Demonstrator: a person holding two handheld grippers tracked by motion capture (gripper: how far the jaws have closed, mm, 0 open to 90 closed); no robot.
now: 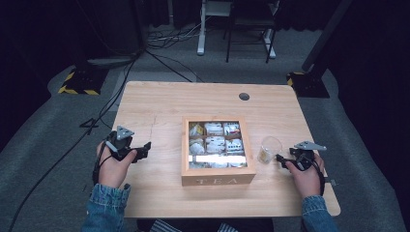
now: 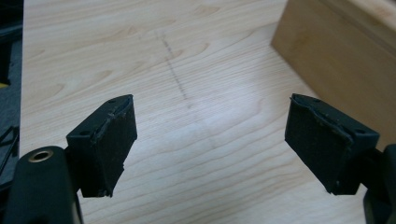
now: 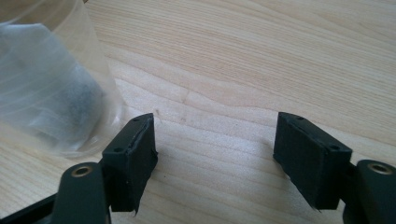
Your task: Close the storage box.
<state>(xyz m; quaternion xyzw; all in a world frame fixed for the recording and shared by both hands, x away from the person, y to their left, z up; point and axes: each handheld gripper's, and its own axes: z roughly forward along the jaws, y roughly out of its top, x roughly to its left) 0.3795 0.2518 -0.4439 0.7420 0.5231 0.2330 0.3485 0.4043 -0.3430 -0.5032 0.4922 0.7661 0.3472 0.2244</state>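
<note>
From above, a square wooden tea box (image 1: 218, 151) sits mid-table, a clear round cup (image 1: 269, 149) just right of it. The left gripper (image 2: 210, 140) has wide, empty jaws over smooth wood. The right gripper (image 3: 215, 158) gapes wide beside the cup (image 3: 51, 88), which holds a soft white teabag (image 3: 42, 79).

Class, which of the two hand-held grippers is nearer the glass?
The right hand-held gripper: its tips almost reach the glass, while the left one sits beyond the tea box.
</note>
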